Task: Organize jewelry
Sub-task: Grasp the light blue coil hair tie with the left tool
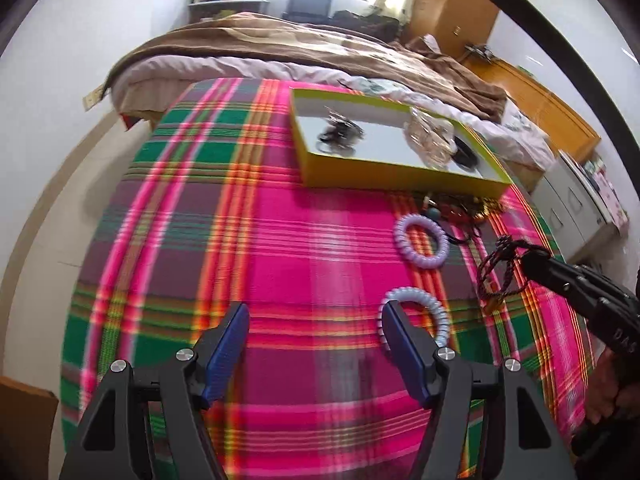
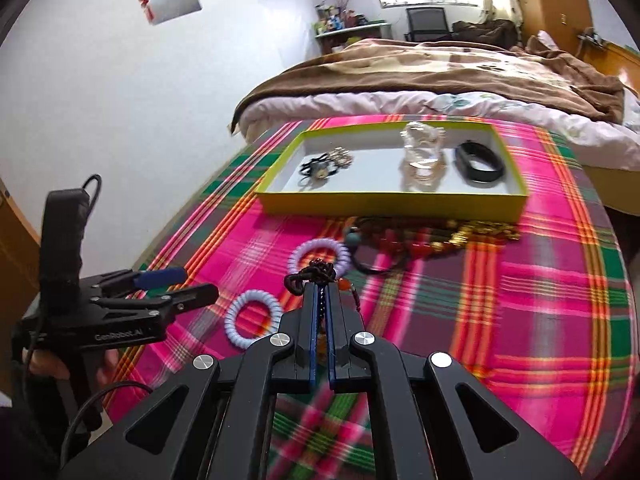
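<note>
Two claws over a table (image 2: 540, 300) w/ pink-green plaid cloth; landmark = the yellow-green tray (image 2: 276, 200), which sits at the far side of the cloth, next to a bed (image 2: 440, 76) w/ brown blanket.

Left of the tray & nearer the camera: left claw (image 2: 180, 286), held by a hand (image 2: 44, 364), jaws apart, nothing between them. In its own view the left claw (image 1: 314, 322) hangs above bare cloth, its right finger overlapping a lilac spiral hair tie (image 1: 432, 308); can't tell if they touch.

In front of the tray, nearest first: that same lilac spiral hair tie (image 2: 252, 318), then a second spiral tie (image 2: 320, 254), more violet, closer to the tray. Right claw (image 2: 320, 292) is just this side of the second tie, jaws pressed together on a dark braided cord bracelet (image 2: 310, 276); cord bunches out past the tips, an orange bead shows beside the right finger. From the left wrist view the bracelet (image 1: 496, 272) hangs as a loop from the claw tips, off the cloth.

Along the tray's front wall, toward its right end: a heap of red, teal & gold beaded pieces (image 2: 432, 240) on the cloth.

Inside the tray, L to R: black hair ties w/ ornaments (image 2: 324, 166), clear & pale bangles (image 2: 422, 156), black band (image 2: 480, 162).
</note>
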Tool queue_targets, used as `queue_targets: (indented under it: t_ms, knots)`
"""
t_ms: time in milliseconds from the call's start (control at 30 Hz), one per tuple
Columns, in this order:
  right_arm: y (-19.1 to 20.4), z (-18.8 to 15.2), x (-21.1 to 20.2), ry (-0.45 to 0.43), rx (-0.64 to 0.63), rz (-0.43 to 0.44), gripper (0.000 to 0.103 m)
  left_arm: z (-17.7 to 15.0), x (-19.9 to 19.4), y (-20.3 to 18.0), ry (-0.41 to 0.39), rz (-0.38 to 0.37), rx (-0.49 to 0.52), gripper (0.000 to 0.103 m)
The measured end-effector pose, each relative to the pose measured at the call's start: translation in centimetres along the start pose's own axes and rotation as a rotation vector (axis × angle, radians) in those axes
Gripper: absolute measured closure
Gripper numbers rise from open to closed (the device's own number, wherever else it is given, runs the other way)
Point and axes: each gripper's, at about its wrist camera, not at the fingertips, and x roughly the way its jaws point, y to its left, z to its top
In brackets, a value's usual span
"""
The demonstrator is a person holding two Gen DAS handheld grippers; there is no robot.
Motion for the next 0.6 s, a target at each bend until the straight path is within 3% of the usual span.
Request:
queue_targets:
  t_ms: [133,500,600]
  knots:
    - [-1.6,-0.4,-1.1,-0.016,0.038,-0.021,0.1,0.0,1.1,-1.6,0.025,-0.015,0.051,0.035]
    - [-3.8,-0.8,-2.6,-0.044,0.087,-0.035,0.1,0.1,2.8,-4.4,0.035,0.101,0.173,0.035]
    - [-3.9,-0.9,-2.7,-0.047,0.087,-0.032,0.1,0.2,3.0,-4.7,0.027,0.108,0.189,0.042]
